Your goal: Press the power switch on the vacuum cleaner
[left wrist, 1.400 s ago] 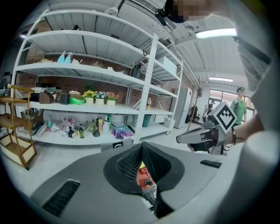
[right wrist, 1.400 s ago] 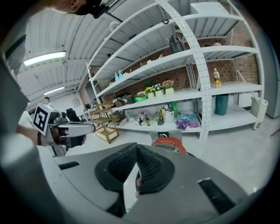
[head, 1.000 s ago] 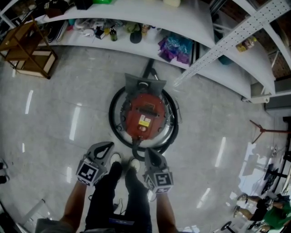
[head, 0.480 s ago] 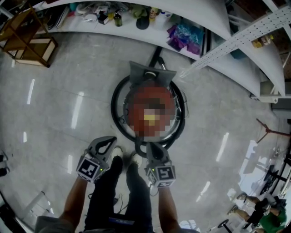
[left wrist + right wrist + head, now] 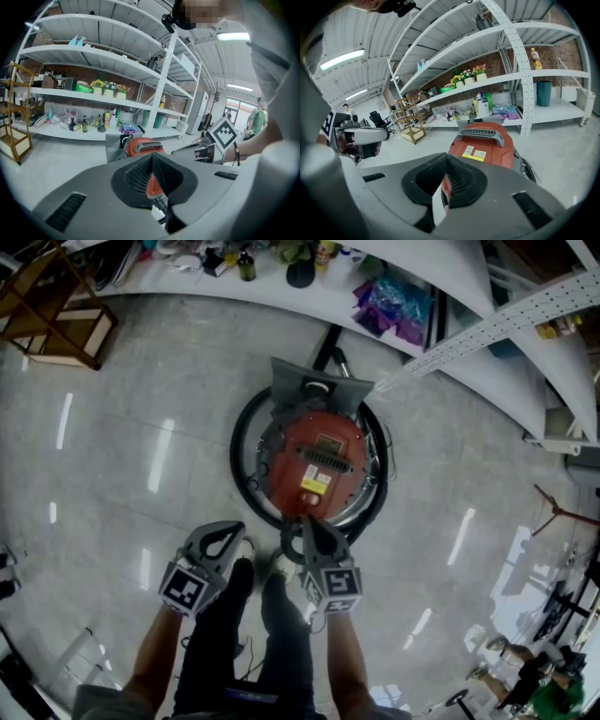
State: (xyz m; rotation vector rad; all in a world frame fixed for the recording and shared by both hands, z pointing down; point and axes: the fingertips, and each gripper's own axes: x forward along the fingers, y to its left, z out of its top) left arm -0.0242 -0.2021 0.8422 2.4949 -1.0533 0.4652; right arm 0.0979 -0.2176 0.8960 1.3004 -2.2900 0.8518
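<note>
A round red vacuum cleaner (image 5: 317,460) stands on the floor with a black hose (image 5: 246,486) coiled around it and a grey part at its far side. In the head view my right gripper (image 5: 305,520) is shut, its tip at the vacuum's near edge. My left gripper (image 5: 236,528) is shut too, hanging over bare floor left of the vacuum. The right gripper view has the shut right gripper (image 5: 446,157) pointing at the vacuum (image 5: 485,139) and its grey handle. In the left gripper view the shut left gripper (image 5: 151,155) has the vacuum (image 5: 143,146) beyond it. I cannot make out the switch.
White shelving (image 5: 412,277) with bottles and bags curves along the far side. A wooden rack (image 5: 52,310) stands at the far left. The person's legs and shoes (image 5: 267,568) are between the grippers. Other people stand at the far right (image 5: 548,681).
The right gripper has moved forward, and its tip now reaches the vacuum's near edge. The left gripper has stayed over the floor. The vacuum sits closer in view.
</note>
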